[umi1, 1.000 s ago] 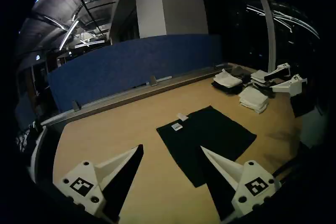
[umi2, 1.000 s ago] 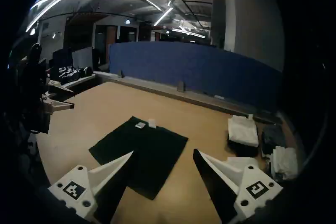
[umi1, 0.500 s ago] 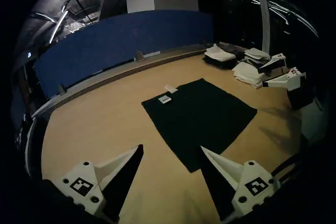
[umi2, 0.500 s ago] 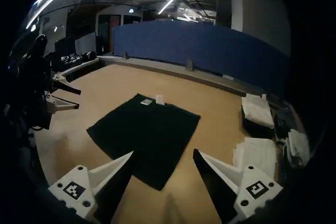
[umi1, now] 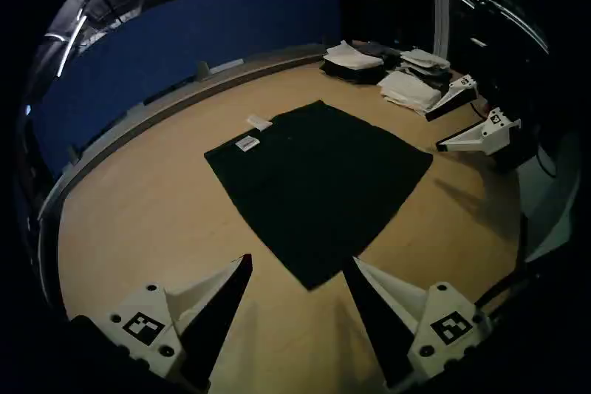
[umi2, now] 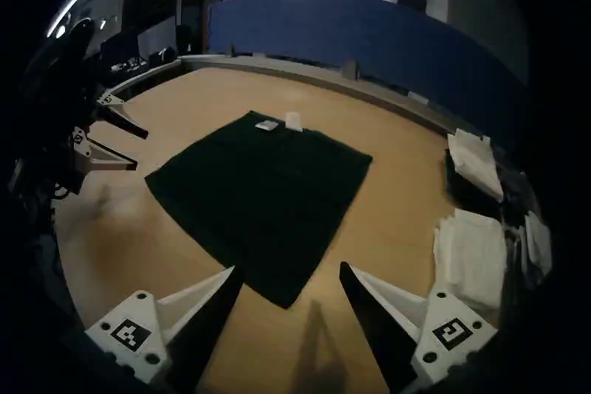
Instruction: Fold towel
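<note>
Towel, dark, near black, lies flat and single-layer on wooden bench, roughly mid-bench. In left gripper view it sits as a diamond, w/ near corner at 6 o'clock, just ahead of the gap between the fingers. Two small white tags at its far-left edge, approx 10–11 o'clock from towel centre; one lies on the cloth, the other sticks out past the edge.

Left tool: fingers spread wide, released, nothing between them, above bench short of the near corner. Right tool: same, spread apart and empty, w/ towel's near corner reaching toward the gap in right gripper view.

Right tool also seen from left gripper view at 3 o'clock of the towel, off the cloth, fingers apart, tips pointing toward towel. Left tool seen from right gripper view at 9 o'clock, near towel's left corner, not touching as far as I can tell.

Beyond: stack of folded white towels at approx 1–2 o'clock, well apart from the flat towel; behind it another pile, white on dark. Blue partition runs along the bench's far edge, 10 to 12 o'clock. Room dim.
</note>
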`<state>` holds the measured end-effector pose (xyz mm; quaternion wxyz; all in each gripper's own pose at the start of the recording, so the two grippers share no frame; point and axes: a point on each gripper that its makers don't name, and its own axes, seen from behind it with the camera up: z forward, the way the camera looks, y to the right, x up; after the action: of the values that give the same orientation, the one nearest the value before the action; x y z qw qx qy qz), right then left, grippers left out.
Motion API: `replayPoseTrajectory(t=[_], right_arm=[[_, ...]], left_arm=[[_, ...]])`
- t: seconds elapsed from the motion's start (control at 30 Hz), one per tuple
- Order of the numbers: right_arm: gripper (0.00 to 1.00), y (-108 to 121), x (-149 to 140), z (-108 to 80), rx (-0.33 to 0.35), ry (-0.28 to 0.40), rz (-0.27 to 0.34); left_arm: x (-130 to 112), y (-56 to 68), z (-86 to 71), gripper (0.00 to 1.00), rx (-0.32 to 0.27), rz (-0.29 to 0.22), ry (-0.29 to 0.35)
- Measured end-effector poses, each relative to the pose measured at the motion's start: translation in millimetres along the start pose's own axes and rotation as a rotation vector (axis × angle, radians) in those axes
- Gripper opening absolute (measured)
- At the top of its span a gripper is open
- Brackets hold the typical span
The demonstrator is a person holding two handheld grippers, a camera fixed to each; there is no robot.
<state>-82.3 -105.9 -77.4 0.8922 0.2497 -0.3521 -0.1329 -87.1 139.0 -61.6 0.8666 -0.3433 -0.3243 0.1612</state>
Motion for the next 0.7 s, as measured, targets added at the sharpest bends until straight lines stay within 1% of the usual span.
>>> replayPoseTrajectory(t=[0.1, 0.27, 0.47, 0.7], right_arm=[[1.0, -2.6, -8.9, 2.6, 0.019, -0.044, -0.004], [0.99, -8.4, -17.4, 5.0, 0.053, -0.093, -0.007], [0.98, -9.8, -27.4, 7.7, 0.061, -0.134, -0.02], [0.9, -7.6, -36.0, 12.3, 0.06, -0.166, -0.016]], left_arm=[[-5.7, 6.0, 4.3, 0.9, -0.033, 0.013, -0.037], [-14.1, 14.9, 10.6, 0.9, -0.072, 0.02, -0.087], [-22.8, 18.8, 18.0, 0.9, -0.078, 0.027, -0.129], [-29.7, 19.5, 26.0, 0.89, -0.075, 0.041, -0.17]])
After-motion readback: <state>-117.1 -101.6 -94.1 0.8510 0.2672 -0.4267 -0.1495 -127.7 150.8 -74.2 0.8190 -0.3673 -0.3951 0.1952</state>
